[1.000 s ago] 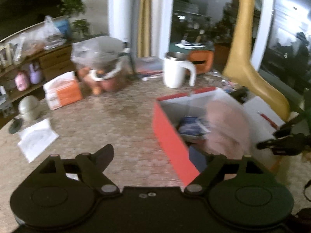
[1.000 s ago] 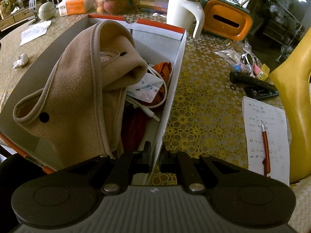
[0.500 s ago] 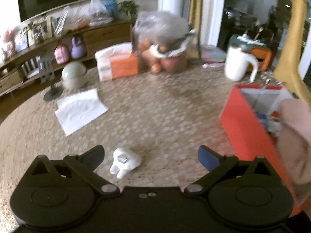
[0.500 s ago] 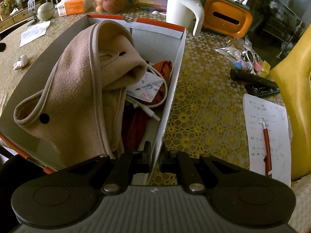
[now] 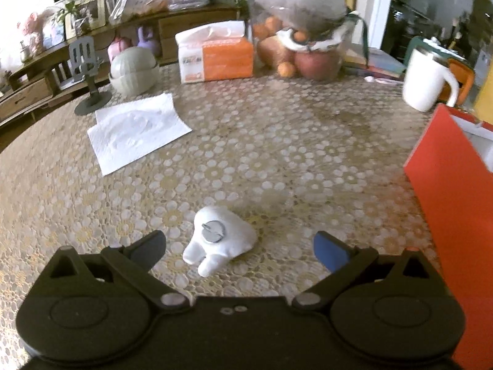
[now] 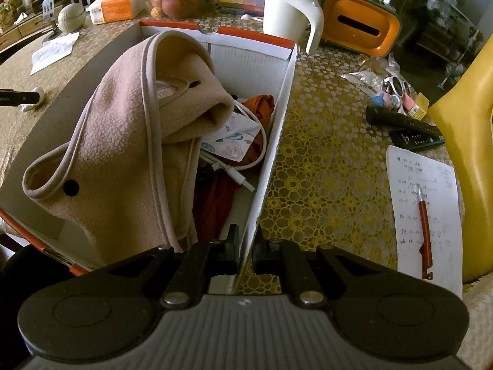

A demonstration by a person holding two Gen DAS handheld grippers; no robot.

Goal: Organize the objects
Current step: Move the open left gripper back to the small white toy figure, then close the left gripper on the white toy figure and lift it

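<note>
A small white soft toy (image 5: 220, 239) with a grey disc on it lies on the patterned tablecloth. My left gripper (image 5: 238, 248) is open, one finger on each side of the toy, not touching it. The red cardboard box (image 5: 450, 182) stands to its right. My right gripper (image 6: 245, 243) is shut on the box's white right wall (image 6: 277, 129). In the box lie a beige fleece cloth (image 6: 129, 141), a white cable (image 6: 237, 175) and red fabric (image 6: 262, 108). The toy also shows in the right wrist view (image 6: 32, 98) left of the box.
A white napkin (image 5: 135, 131), tissue box (image 5: 215, 54), bag of fruit (image 5: 302, 43) and white mug (image 5: 426, 80) stand at the back. Right of the box lie remote controls (image 6: 406, 128), a paper with a red pen (image 6: 423, 212), and an orange container (image 6: 359, 24).
My left gripper has swung left from over the box and come down to the white toy, which now lies between its open fingers. The right gripper has kept its hold on the box wall.
</note>
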